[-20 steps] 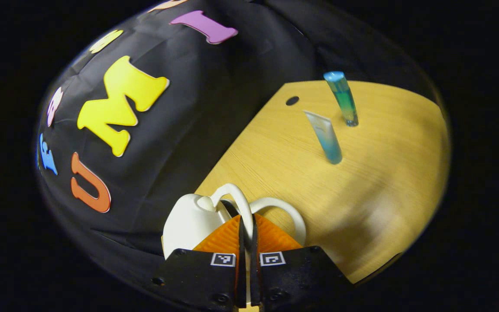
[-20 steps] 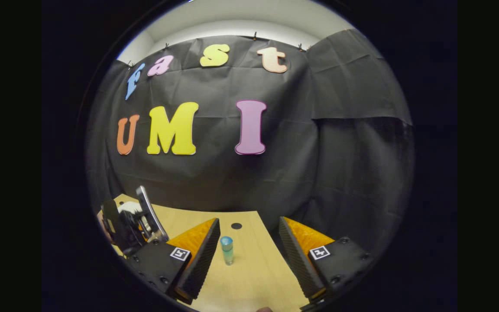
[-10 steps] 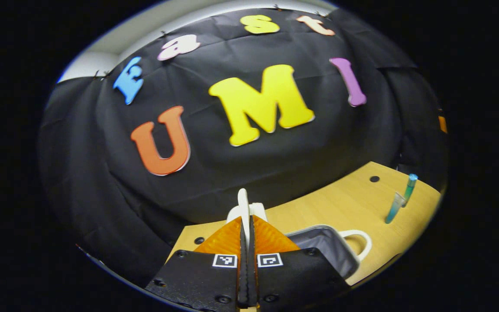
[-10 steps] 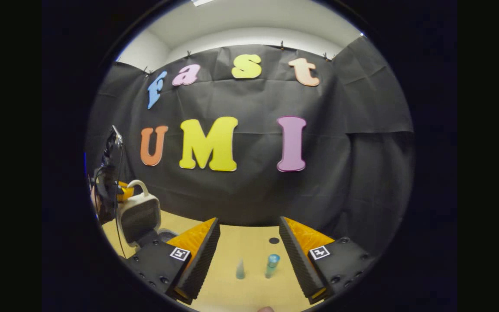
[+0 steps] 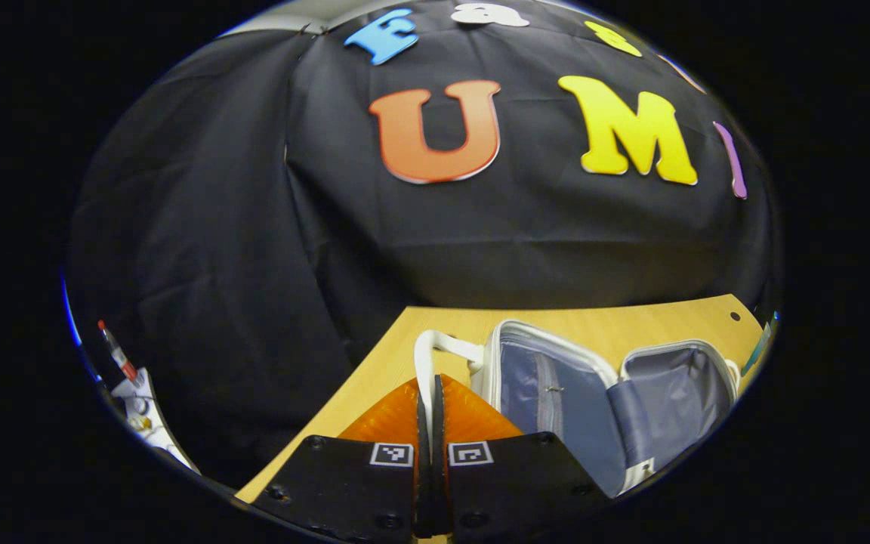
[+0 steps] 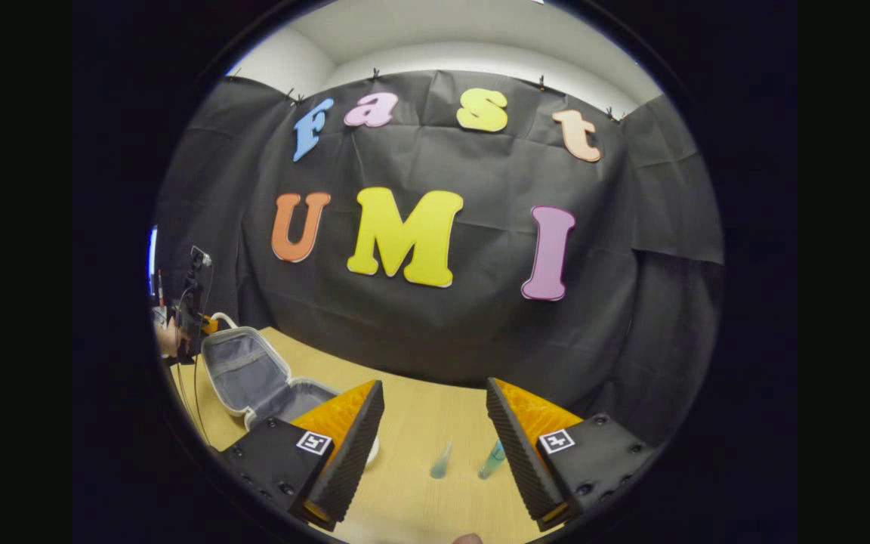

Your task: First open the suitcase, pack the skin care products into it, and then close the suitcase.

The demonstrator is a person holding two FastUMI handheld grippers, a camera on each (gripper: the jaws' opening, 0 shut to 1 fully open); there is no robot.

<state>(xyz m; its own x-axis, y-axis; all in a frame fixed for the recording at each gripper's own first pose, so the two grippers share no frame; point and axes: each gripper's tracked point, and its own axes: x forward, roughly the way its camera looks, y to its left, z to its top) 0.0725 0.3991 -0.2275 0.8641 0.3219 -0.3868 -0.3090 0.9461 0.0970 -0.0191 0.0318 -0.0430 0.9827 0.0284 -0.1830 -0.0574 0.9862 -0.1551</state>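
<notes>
The suitcase [image 5: 593,400] lies open on the table [image 5: 631,321], both halves spread apart and showing grey lining; nothing is visible inside either half. In the right gripper view the suitcase [image 6: 254,378] sits at the table's left part, with its lid tilted up. The left gripper [image 5: 431,393] is clenched on the lid's white handle [image 5: 424,363], which passes between its two closed fingers. The right gripper [image 6: 435,423] is released, jaws wide apart, holding nothing and hovering above the table [image 6: 420,423]. Two skin care tubes stand on the table between its fingers: the pale tube [image 6: 441,462] on the left and the capped tube [image 6: 492,461] just beside it, well apart from the suitcase.
</notes>
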